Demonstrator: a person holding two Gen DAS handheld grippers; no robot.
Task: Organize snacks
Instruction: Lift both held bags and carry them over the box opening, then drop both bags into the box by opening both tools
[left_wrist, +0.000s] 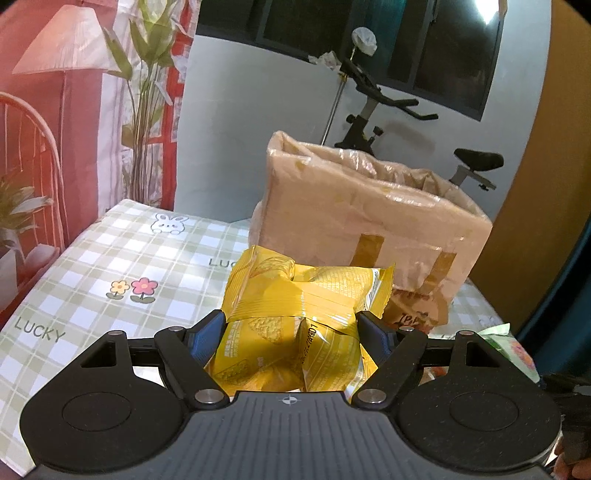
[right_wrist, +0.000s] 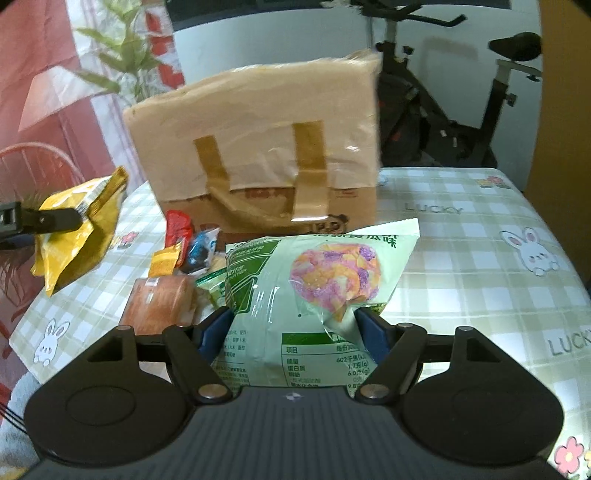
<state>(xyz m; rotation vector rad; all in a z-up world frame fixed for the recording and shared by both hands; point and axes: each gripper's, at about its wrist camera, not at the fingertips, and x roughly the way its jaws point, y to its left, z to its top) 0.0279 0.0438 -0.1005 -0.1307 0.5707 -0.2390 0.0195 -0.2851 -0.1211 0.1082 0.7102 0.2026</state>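
Observation:
My left gripper (left_wrist: 291, 325) is shut on a bundle of yellow snack packs (left_wrist: 295, 295) bound with tape, held above the checked tablecloth (left_wrist: 110, 258). The same yellow bundle (right_wrist: 77, 229) hangs at the left of the right wrist view, off the table. My right gripper (right_wrist: 291, 321) is shut on a pale green snack bag (right_wrist: 314, 280) printed with pink and orange puffs. Behind both stands a cardboard box (left_wrist: 362, 221) lined with plastic film, open at the top; its taped front (right_wrist: 258, 147) faces the right gripper.
Small loose snacks lie before the box: a red packet (right_wrist: 178, 229), a blue one (right_wrist: 201, 251), an orange one (right_wrist: 164, 262) and a brown wrapped cake (right_wrist: 159, 302). An exercise bike (left_wrist: 373, 110) stands behind the table, a printed curtain (left_wrist: 74, 110) at left.

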